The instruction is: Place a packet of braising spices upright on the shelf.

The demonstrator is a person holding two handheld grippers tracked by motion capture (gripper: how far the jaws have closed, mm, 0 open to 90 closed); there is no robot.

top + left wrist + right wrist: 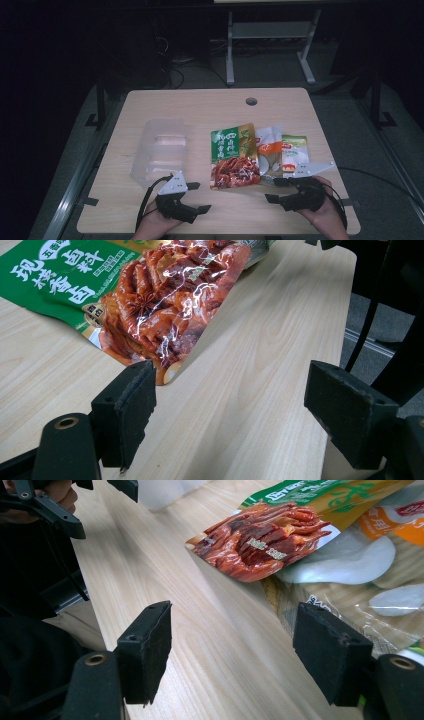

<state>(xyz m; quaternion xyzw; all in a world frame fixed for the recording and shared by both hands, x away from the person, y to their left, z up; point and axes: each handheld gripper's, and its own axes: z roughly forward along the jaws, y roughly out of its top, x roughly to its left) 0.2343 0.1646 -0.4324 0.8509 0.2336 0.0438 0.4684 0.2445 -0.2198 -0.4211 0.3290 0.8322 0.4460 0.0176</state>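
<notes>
Three food packets lie side by side right of the table's middle: a green packet with red meat printed on it (234, 157), an orange and white packet (270, 150) and a green and white packet (295, 152). My left gripper (198, 197) rests open near the front edge, just left of the green packet's lower corner. In the left gripper view its jaws (235, 410) stand wide apart over bare wood, with the green packet (150, 305) ahead. My right gripper (274, 190) is open below the packets. Its view (235, 650) has the meat packet (270, 540) and the orange and white packet (360, 560) just ahead.
A clear plastic container (160, 147) lies left of the packets. The wooden table (200, 107) has a cable hole (251, 101) near its far edge. A metal frame (270, 30) stands on the floor behind. The other gripper (50, 505) appears top left in the right gripper view.
</notes>
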